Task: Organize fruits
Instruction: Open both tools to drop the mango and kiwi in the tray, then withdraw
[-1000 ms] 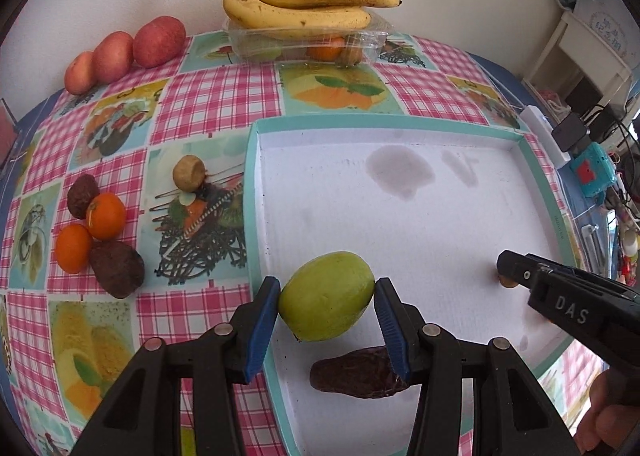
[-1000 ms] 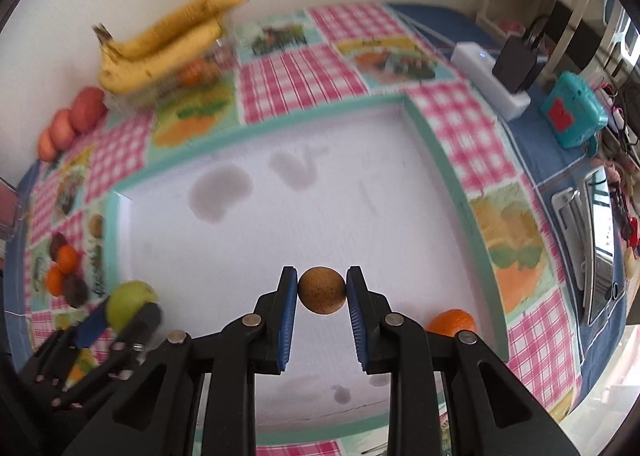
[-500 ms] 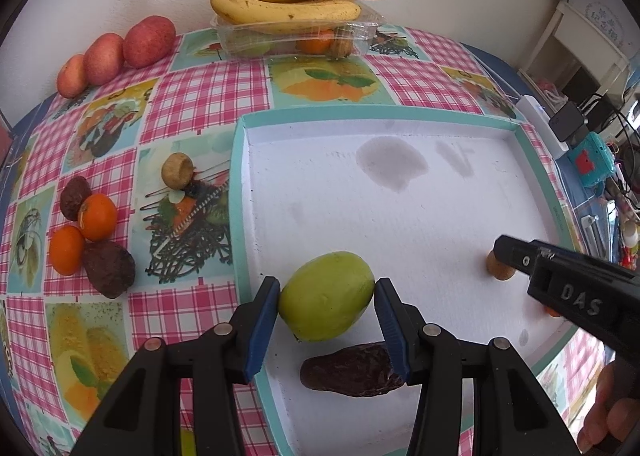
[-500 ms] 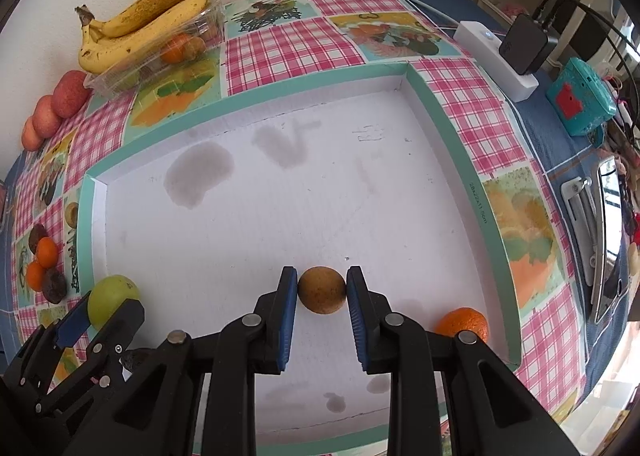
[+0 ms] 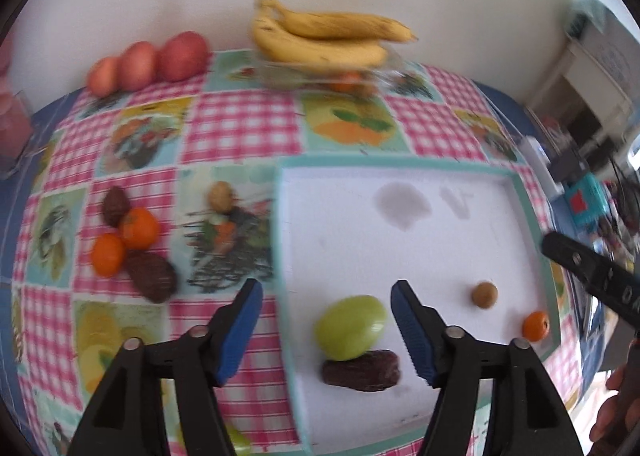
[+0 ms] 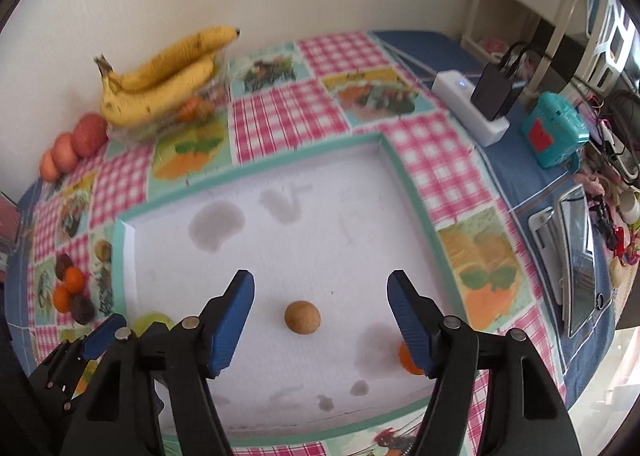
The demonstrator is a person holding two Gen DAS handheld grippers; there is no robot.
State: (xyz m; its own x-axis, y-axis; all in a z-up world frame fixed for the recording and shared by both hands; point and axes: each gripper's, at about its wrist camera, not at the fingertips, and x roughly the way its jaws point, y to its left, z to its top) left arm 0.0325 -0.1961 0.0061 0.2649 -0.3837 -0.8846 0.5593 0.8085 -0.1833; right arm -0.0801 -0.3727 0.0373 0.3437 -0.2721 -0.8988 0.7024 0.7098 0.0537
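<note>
Two wrist views over a white tray with a teal rim, set on a checked cloth. In the left wrist view the left gripper fills the lower centre, its jaws opening and clear of the green fruit, which lies on the tray floor at lower centre, touching a dark fruit just below it; nothing is held. In the right wrist view the right gripper occupies the lower centre, its jaws likewise opening, with the brown fruit resting free on the tray between the blue pads but touched by neither. An orange sits in the tray's lower-right corner of the left view. Both fruits appear set down apart from each other, probably so that each kind keeps its own spot in the tray. Unsorted fruit waits outside the tray: oranges and dark fruits at mid-left, apples at upper left, bananas on a clear box at top centre. Judged stage: release, with most sorting not yet done.
</note>
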